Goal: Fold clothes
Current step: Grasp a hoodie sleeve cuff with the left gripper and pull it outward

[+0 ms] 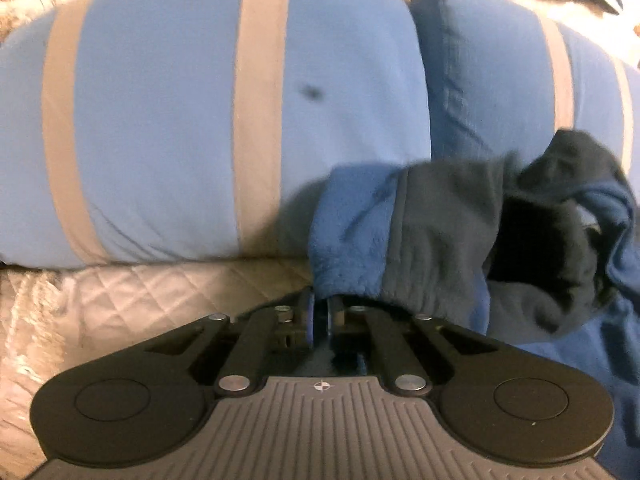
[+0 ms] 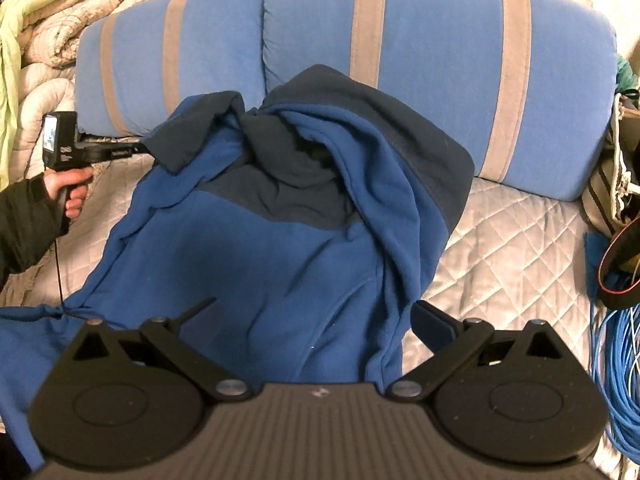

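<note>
Blue fleece fills the left wrist view, and the left gripper (image 1: 319, 312) has its jaws pinched tight on the edge of the fleece jacket (image 1: 352, 240), right where the bright blue meets a dark navy panel. That cuff-like end bunches up just past the fingertips, with more navy fabric crumpled off to the right. Behind it sits a light blue cushion (image 1: 160, 120) with grey stripes, and a second cushion (image 1: 500, 72) beside it. Under the gripper, a quilted silvery bedspread (image 1: 132, 292) covers the bed.

Over to the right wrist view, and the whole fleece jacket (image 2: 280, 260) is laid out on the bedspread (image 2: 512, 248), its top end rumpled and resting up against the two striped cushions (image 2: 440, 40), navy shoulders and collar folded in on themselves. The right gripper (image 2: 316, 316) hovers over the lower part of the jacket with jaws spread wide, nothing clamped; its right finger sits at the jacket's edge, its left over the blue cloth. At far left a hand (image 2: 70, 190) in a dark sleeve holds the left gripper (image 2: 138, 148), clamped onto the sleeve end of the jacket. Piled quilts (image 2: 60, 20) lie beyond it, and blue cable (image 2: 616, 380) coils at the right edge
</note>
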